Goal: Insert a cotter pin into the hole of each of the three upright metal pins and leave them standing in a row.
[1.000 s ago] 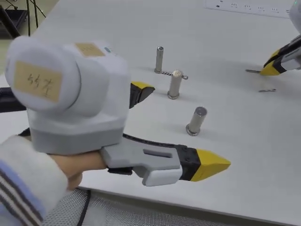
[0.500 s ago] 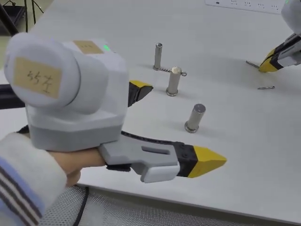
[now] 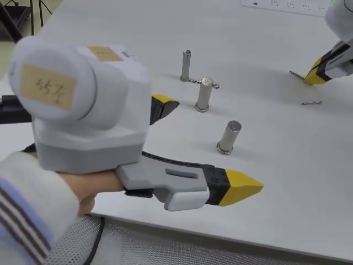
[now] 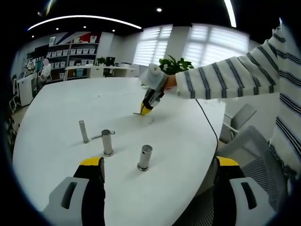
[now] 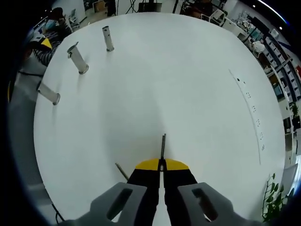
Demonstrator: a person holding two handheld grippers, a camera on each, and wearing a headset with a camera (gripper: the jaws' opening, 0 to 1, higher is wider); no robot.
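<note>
At the table's [image 3: 110, 22] far right, the right gripper [image 5: 161, 164] is clamped on a cotter pin [image 5: 162, 146] that sticks out past its tips. A spare cotter pin [image 5: 121, 170] lies just beside it. Nearer, the left gripper [image 3: 203, 146] gapes wide, holding nothing. Three metal pins [image 3: 229, 137] stand in a row ahead of it, and a fitted cotter pin [image 3: 194, 83] crosses the middle one.

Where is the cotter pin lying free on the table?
In the head view the free cotter pin lies at the far right, just nearer the person than the right claw, which grips a second cotter pin.
</note>
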